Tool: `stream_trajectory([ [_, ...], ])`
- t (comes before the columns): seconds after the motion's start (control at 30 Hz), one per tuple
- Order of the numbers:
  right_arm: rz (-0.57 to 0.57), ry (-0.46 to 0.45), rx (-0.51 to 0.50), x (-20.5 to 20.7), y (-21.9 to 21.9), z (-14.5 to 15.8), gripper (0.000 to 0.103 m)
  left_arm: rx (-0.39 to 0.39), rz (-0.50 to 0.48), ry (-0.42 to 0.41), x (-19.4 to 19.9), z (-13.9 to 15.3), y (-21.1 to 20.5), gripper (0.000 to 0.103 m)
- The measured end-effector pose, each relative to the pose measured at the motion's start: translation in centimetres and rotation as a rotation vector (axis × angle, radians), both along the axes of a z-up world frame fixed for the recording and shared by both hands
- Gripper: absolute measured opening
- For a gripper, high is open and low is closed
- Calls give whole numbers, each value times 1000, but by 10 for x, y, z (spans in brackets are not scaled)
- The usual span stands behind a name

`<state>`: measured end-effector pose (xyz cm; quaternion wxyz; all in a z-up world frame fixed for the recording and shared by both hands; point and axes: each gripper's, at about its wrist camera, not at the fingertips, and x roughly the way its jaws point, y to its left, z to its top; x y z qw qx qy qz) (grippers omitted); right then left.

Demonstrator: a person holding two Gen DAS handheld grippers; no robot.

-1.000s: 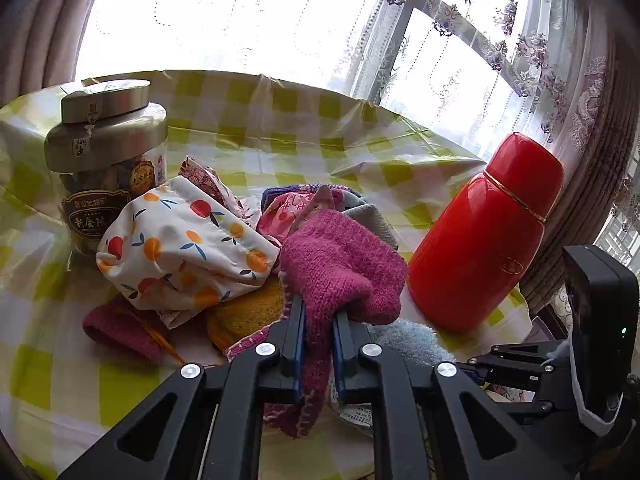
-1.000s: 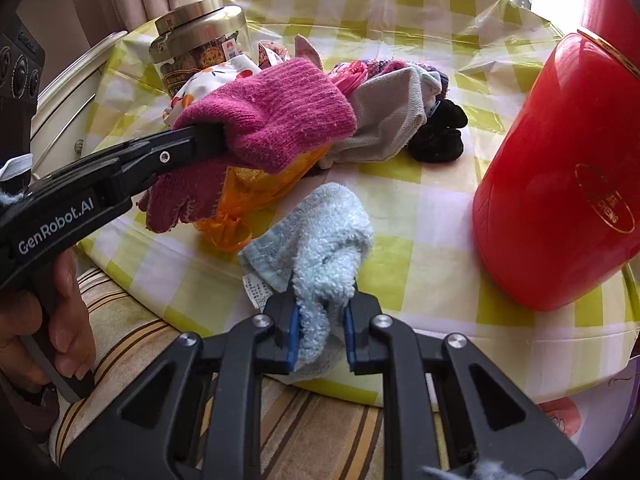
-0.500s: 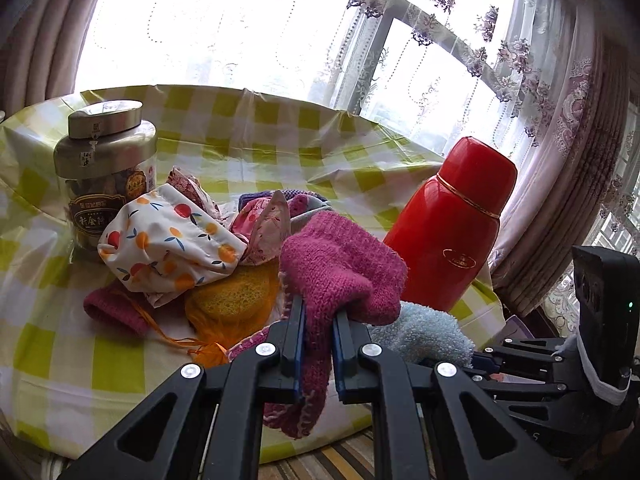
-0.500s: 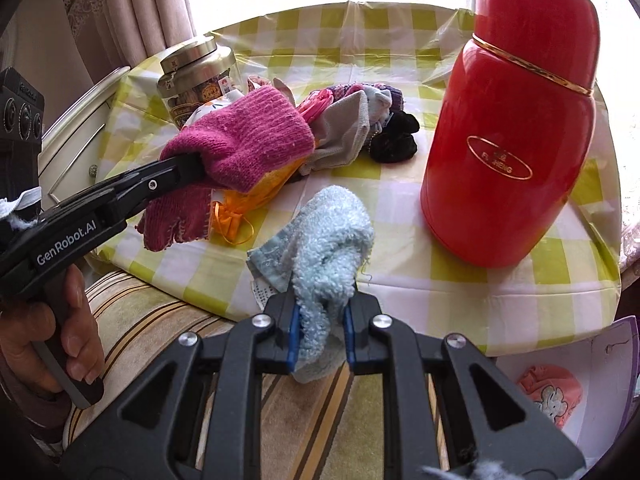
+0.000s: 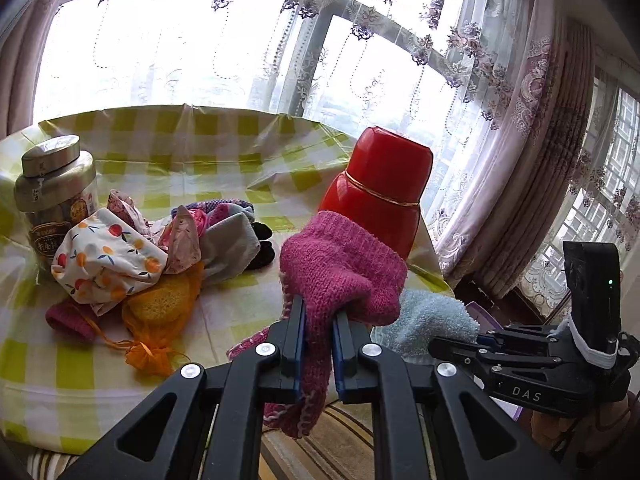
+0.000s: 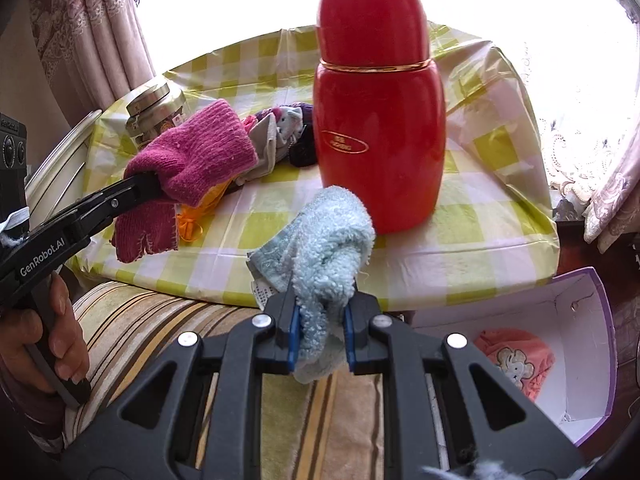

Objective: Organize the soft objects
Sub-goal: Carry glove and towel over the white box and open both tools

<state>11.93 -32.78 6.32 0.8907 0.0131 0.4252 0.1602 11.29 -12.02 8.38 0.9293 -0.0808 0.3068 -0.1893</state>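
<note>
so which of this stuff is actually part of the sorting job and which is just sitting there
Part of the job:
- pink knitted glove, clamped in the left gripper
- light blue towel, clamped in the right gripper
- pile of soft items on the table
- purple-edged box, orange cloth inside

Just lying about:
- red flask
- metal-lidded jar

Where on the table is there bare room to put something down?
Bare tablecloth lies between the orange mesh pouch and the red flask, along the near edge, and to the flask's right. Behind it, more bare cloth. Crowded: the heap of soft things beside the jar.
</note>
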Motion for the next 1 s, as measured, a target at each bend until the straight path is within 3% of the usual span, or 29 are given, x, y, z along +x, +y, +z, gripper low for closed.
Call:
stream_trajectory([
  [0.43, -234, -50, 6, -14, -101, 19, 20, 13, -196, -14, -9, 16, -96, 12],
  [0.77, -375, -86, -20, -23, -154, 30, 24, 23, -299, -5, -13, 20, -152, 14],
  [0.87, -397, -92, -16, -24, -162, 32, 30, 35, -332, 12, -12, 18, -166, 26],
  [0.93, -408, -95, -19, -26, -166, 33, 36, 52, -331, 7, -14, 17, -170, 46],
  [1.0, -414, -102, -23, -25, -168, 33, 36, 49, -325, 2, -15, 17, -168, 54],
])
